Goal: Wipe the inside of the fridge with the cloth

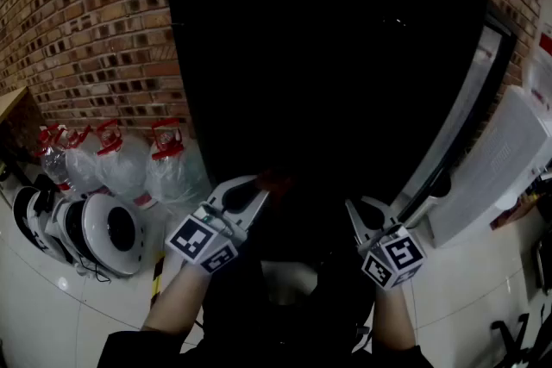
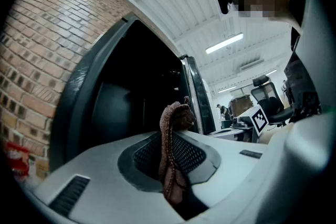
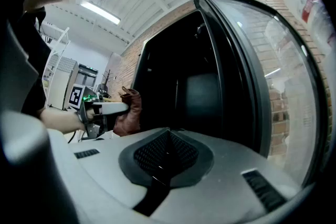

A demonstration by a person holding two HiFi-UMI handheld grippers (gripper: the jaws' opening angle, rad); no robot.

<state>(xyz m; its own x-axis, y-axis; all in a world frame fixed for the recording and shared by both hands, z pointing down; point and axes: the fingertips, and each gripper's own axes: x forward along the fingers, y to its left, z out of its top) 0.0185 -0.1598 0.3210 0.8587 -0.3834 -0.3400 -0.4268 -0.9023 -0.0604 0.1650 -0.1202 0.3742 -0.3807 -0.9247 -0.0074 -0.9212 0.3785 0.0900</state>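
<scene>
The left gripper (image 1: 257,190), clamped nearly closed on the brown cloth (image 2: 172,155), hovers just before the dark fridge (image 1: 328,56); best to reach deep and press the cloth flat on a wall. The right gripper (image 1: 355,209) is closed and empty, near the open door (image 1: 470,112) at right. Water jugs (image 1: 129,164) stand at left, well clear.

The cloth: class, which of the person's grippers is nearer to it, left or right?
Left. The left gripper pinches the cloth between its jaws; the right gripper, shut and empty, hangs apart, to the cloth's right.
</scene>
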